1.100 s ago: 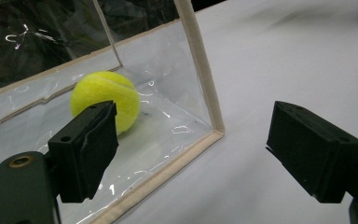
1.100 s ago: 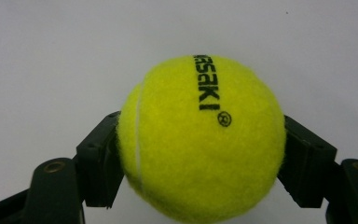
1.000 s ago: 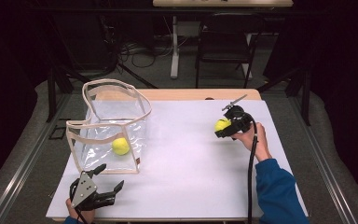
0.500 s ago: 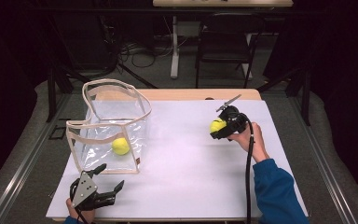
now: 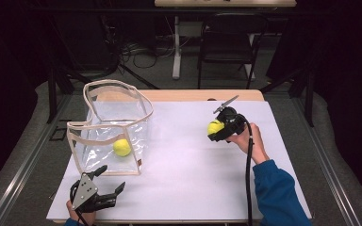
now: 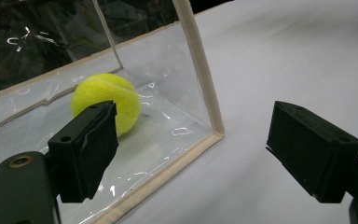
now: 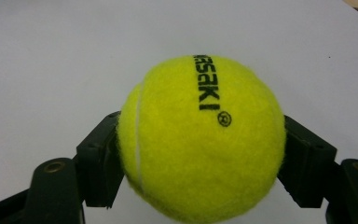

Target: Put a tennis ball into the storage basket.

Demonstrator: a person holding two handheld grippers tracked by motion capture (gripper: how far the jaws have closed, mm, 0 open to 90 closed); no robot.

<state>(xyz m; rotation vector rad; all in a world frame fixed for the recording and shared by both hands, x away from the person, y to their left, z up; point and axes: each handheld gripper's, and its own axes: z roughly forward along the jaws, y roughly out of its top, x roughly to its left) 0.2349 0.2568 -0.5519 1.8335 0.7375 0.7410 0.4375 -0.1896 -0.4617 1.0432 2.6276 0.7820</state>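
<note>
My right gripper point(image 5: 215, 130) is shut on a yellow tennis ball point(image 5: 215, 127) above the right part of the white table. In the right gripper view the ball point(image 7: 203, 140) sits squeezed between both black pads point(image 7: 100, 156). A clear plastic bag with beige trim point(image 5: 111, 125) stands open at the left, and a second yellow tennis ball point(image 5: 121, 147) lies inside it. My left gripper point(image 5: 112, 181) rests near the front left edge, just in front of the bag, with its jaws open and nothing between them. Through the bag's wall that ball point(image 6: 107, 100) appears in the left gripper view.
The white table top point(image 5: 188, 183) stretches between the bag and my right hand. A wooden strip point(image 5: 193, 95) runs along its far edge. Behind the table stand a dark chair point(image 5: 228, 47), cables and stand legs on the floor.
My right gripper, with the tennis ball in it, has drifted a little left toward the table's middle and slightly up. The left gripper and the bag have stayed put.
</note>
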